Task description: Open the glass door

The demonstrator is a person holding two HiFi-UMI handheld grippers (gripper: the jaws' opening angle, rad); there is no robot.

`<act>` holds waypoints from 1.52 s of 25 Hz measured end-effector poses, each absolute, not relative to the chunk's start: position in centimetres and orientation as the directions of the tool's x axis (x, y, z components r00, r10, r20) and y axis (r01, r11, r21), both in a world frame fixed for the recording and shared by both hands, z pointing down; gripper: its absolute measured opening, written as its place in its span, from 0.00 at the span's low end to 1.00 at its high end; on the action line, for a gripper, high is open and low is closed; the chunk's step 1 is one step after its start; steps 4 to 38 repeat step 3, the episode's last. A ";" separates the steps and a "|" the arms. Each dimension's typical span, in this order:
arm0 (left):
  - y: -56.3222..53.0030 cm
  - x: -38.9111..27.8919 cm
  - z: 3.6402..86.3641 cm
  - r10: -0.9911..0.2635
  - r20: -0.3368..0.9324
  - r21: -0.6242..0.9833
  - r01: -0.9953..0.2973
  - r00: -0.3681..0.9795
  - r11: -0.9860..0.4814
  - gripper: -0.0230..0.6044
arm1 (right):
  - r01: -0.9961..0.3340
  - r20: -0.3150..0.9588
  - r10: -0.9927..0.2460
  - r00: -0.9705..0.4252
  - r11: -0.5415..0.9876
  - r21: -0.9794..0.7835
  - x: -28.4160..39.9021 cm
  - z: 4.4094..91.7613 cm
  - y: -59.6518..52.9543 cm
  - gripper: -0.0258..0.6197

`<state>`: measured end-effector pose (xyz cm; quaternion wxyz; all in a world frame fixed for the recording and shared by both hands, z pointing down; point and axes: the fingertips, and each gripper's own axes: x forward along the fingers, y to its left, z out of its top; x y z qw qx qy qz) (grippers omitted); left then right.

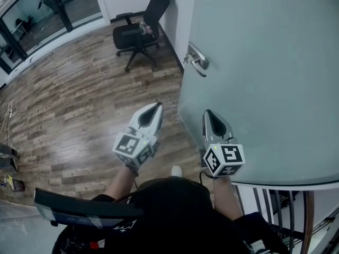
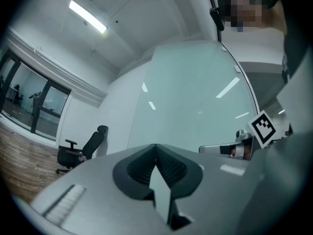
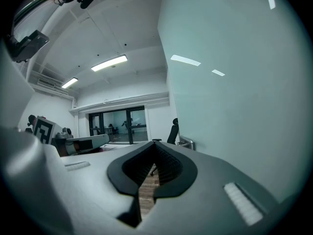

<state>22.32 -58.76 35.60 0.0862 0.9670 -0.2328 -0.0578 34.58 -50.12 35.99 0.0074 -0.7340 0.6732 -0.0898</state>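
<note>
The frosted glass door (image 1: 265, 62) stands upright at the right, and its silver lever handle (image 1: 197, 60) sits near the door's left edge, beyond both grippers. My left gripper (image 1: 157, 106) hangs over the wooden floor, left of the door edge, with its jaws shut and nothing held. My right gripper (image 1: 208, 112) is close in front of the glass, below the handle and apart from it, also shut and empty. The left gripper view shows its closed tips (image 2: 156, 147) before the pale door (image 2: 195, 106). In the right gripper view the closed tips (image 3: 155, 143) point along the glass (image 3: 234, 82) toward the handle (image 3: 187, 142).
A black office chair (image 1: 139, 30) stands against the wall just beyond the door. Wood-plank floor (image 1: 79, 105) spreads to the left, with dark-framed windows (image 1: 47, 4) at the far end. Shoes and a cable (image 1: 8, 157) lie at the left edge. Dark metal bars (image 1: 275, 205) stand at bottom right.
</note>
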 end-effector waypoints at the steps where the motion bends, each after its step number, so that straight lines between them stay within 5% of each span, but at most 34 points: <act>1: -58.7 22.2 35.7 -0.458 -0.069 0.194 -0.439 0.886 -0.877 0.04 | -0.987 0.124 -0.989 0.079 -0.095 -0.130 34.5 36.0 -50.1 0.04; 38: -58.7 22.1 35.8 -0.456 -0.065 0.194 -0.437 0.888 -0.878 0.04 | -0.987 0.129 -0.988 0.081 -0.097 -0.127 34.5 36.1 -50.2 0.04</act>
